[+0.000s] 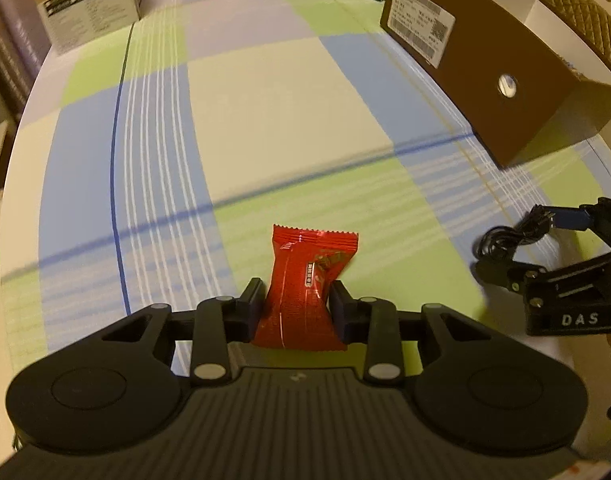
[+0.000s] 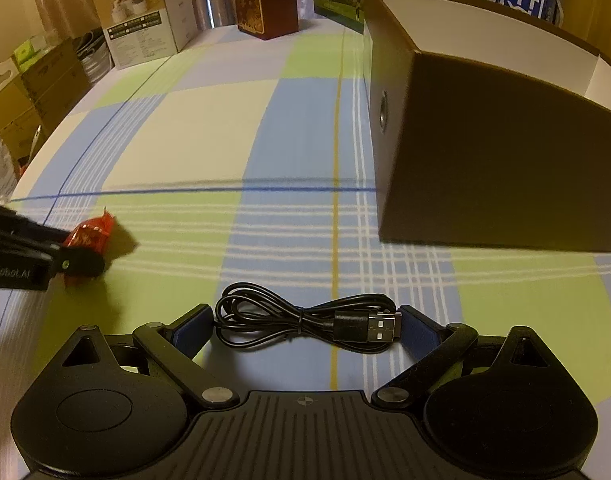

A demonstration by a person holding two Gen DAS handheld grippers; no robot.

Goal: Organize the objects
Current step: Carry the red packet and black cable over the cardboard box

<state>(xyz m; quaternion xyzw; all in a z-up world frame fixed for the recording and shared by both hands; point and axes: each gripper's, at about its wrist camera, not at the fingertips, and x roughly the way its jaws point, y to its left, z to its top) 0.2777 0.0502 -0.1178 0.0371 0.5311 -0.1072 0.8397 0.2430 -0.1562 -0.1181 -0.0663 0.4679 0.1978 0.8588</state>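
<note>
Red foil packet (image 1: 305,288) sits pinched at its waist between the left gripper (image 1: 296,308) fingers, narrowly parted around it, low over the checked table (image 1: 265,92). At 3 o'clock the right gripper (image 2: 305,330) holds its fingers wide, flanking a coiled black cable (image 2: 305,322) lying on the cloth; whether the pads touch it I cannot tell. A brown box (image 2: 485,152) stands at 1 o'clock, its near edge just beyond the cable. Open cloth stretches toward 12 o'clock, up to cartons (image 2: 145,20) lining the far edge.
</note>
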